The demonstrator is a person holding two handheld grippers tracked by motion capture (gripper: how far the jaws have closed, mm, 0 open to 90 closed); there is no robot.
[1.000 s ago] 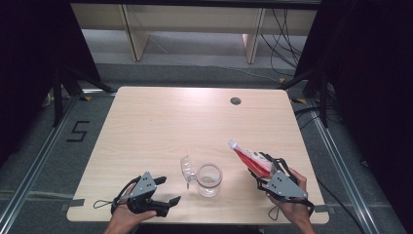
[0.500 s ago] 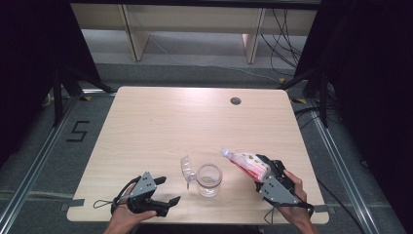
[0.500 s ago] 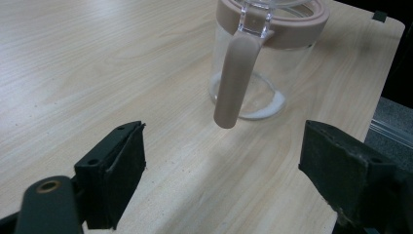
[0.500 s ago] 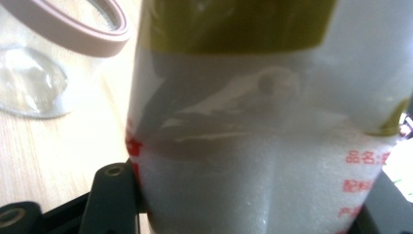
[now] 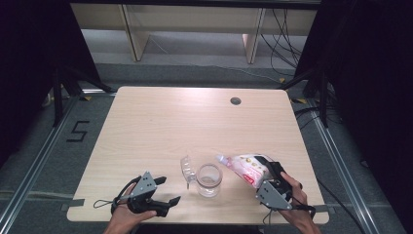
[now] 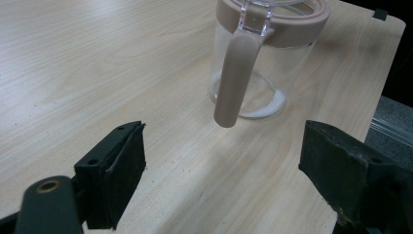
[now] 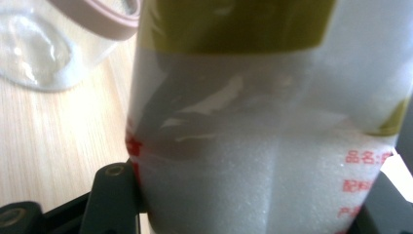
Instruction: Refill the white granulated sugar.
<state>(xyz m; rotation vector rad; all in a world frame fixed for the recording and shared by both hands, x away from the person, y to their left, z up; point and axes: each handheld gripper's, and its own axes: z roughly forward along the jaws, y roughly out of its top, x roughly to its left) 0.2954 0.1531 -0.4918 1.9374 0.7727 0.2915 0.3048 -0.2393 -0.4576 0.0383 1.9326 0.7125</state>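
Observation:
A clear glass jar with a beige rim stands near the table's front edge; its hinged lid hangs open to the left. In the left gripper view the jar shows a beige clasp and a little white powder at its bottom. My right gripper is shut on a white and red plastic bag, tilted with its mouth toward the jar's top. The bag holds white grains and sits between the jaws in the right gripper view. My left gripper rests open on the table, left of the jar, holding nothing.
The light wooden table has a round cable hole at the back right. Shelving and cables stand beyond the far edge. A floor mark reading 5 lies to the left.
The right gripper has swung the bag down and leftward, so its mouth now points at the jar. The left gripper has stayed where it was.

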